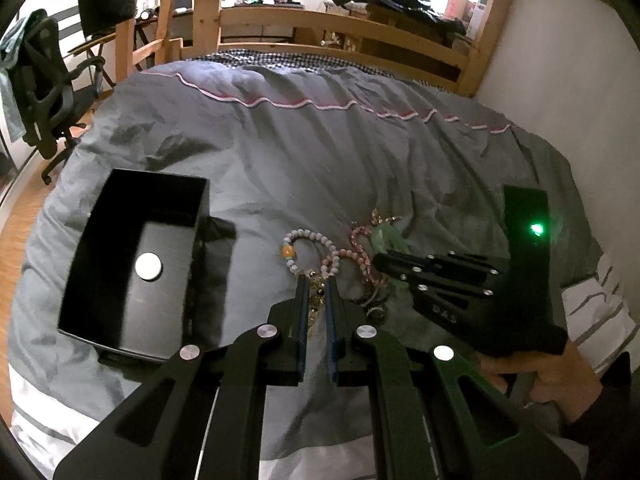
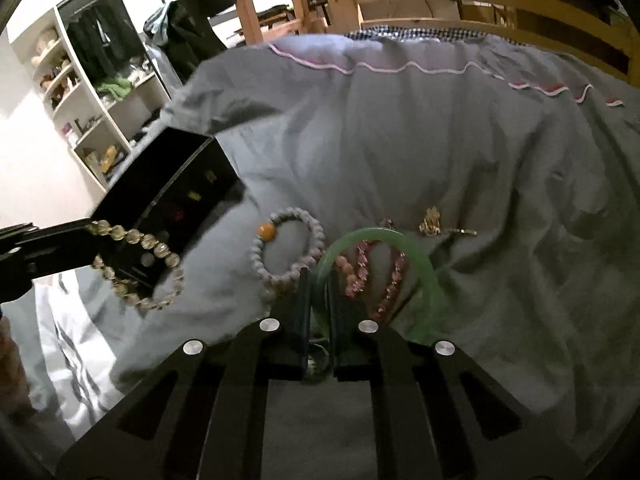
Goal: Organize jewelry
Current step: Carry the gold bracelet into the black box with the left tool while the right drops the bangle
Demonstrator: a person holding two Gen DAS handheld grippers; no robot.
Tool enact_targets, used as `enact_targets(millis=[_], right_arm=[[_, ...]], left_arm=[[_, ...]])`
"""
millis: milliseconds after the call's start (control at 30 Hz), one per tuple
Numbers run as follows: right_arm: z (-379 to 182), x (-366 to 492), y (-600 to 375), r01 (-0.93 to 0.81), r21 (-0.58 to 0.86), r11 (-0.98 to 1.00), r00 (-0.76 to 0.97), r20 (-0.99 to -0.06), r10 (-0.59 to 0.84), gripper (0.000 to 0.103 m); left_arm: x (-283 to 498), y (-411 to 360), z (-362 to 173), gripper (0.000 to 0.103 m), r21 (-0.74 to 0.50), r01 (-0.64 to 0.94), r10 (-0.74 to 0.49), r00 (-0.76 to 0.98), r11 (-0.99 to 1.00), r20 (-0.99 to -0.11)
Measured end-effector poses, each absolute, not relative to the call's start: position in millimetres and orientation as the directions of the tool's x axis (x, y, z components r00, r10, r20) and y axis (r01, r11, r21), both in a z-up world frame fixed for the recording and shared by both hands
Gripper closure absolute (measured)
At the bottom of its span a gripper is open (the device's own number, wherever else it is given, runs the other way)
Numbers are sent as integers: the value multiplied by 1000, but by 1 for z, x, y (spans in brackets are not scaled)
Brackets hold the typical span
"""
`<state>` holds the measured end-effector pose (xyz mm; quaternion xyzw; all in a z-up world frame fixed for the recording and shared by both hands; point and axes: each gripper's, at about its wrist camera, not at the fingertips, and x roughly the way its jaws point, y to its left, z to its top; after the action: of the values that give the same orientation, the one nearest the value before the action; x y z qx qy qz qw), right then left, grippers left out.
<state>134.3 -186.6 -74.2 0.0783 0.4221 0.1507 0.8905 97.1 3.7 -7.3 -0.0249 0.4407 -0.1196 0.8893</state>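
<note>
**Both grippers loaded: clear beads left, green bangle right**

My left gripper (image 1: 316, 284) has its jaws nearly closed on a bracelet of clear yellowish beads (image 2: 136, 268). In the right wrist view the loop hangs off the fingertips, clear of the duvet, in front of the black box (image 2: 168, 192). In the left wrist view I only see a few beads wedged between the blue pads (image 1: 303, 304).

My right gripper (image 2: 318, 276) is closed down on the rim of the green bangle (image 2: 400, 236). The bangle stands tilted up from the jaws, arching over the pink bead bracelet (image 2: 384, 280). Can't tell if its far edge touches the bedding, that view is blurred.

On the grey duvet (image 1: 320, 152):
- Pale bead bracelet with one orange bead (image 1: 306, 246), lying flat, just left of the bangle and apart from the box
- Pink bead bracelet, partly under the bangle
- Small gold piece (image 2: 432, 222) just beyond the bangle, probably a brooch or earring, too small to be sure

The black box sits open on the duvet, left of the pile, with a round white disc (image 1: 149, 266) on its floor. Wooden bed frame (image 1: 340, 28) runs behind the duvet
</note>
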Motion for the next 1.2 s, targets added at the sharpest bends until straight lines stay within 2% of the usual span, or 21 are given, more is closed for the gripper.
enact_targets(millis=[433,733,1000,1200], right_arm=[[-19,121,-160,-264,219,939,653,-676,341,95],[15,133,-106,-343,180,922,661,-651,374,95],[21,146,-35,-449,168,877,618,-650,441,95],[-3,152,12,-505,176,845,548,-690,472,95]], left_arm=[[94,43,23,95,-154,140,-208,642,978,-738],[92,92,38,95,-166,41,-149,683,985,-715],[100,139,31,95,-210,-46,-127,666,977,-735],[100,157,25,96,-238,-75,-135,646,968,-752]])
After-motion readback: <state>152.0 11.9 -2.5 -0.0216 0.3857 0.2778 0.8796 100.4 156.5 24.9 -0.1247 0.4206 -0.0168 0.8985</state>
